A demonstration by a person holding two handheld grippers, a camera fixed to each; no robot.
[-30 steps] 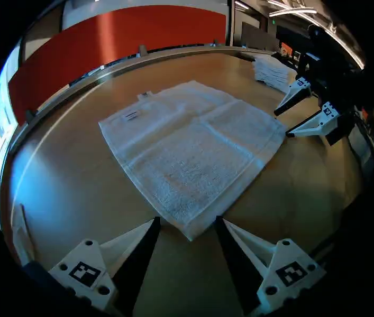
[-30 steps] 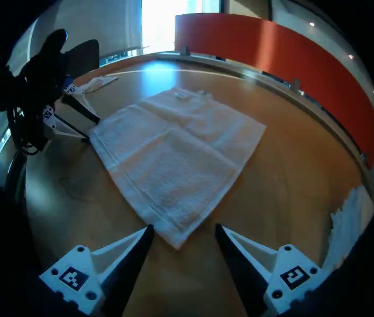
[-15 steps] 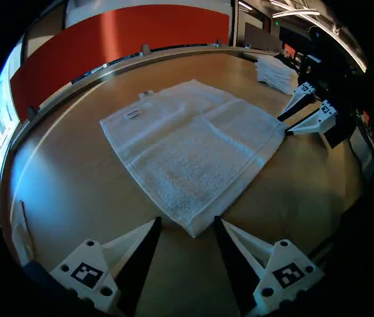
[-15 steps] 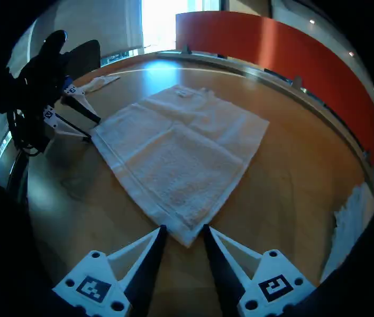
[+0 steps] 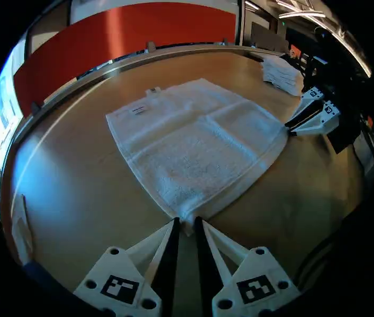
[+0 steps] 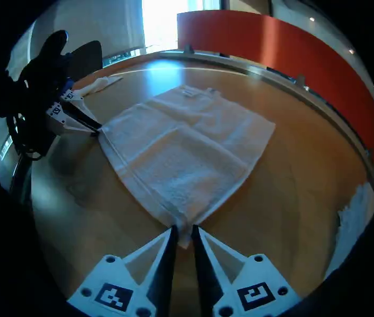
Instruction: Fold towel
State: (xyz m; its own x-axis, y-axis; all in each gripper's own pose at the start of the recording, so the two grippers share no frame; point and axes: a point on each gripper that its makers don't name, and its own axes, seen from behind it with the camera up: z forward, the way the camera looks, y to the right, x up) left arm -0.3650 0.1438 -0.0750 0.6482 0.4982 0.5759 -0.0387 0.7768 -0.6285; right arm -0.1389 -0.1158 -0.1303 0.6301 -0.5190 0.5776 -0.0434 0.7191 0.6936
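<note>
At 6 o'clock, left tool (image 5: 185, 223): clamped on towel (image 5: 197, 142) corner
Right tool (image 6: 182, 232): clamped likewise
Risk: shallow pinch, corner may slip during lift

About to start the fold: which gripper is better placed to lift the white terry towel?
Neither alone. The left gripper and the right gripper are each shut on one corner of the same edge of the white terry towel, so probably lift together.

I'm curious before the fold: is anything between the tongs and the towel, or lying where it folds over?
Nothing visible. The left tongs and right tongs each pinch a corner of the towel, nothing lies on it, and the folded stack sits well aside.
</note>
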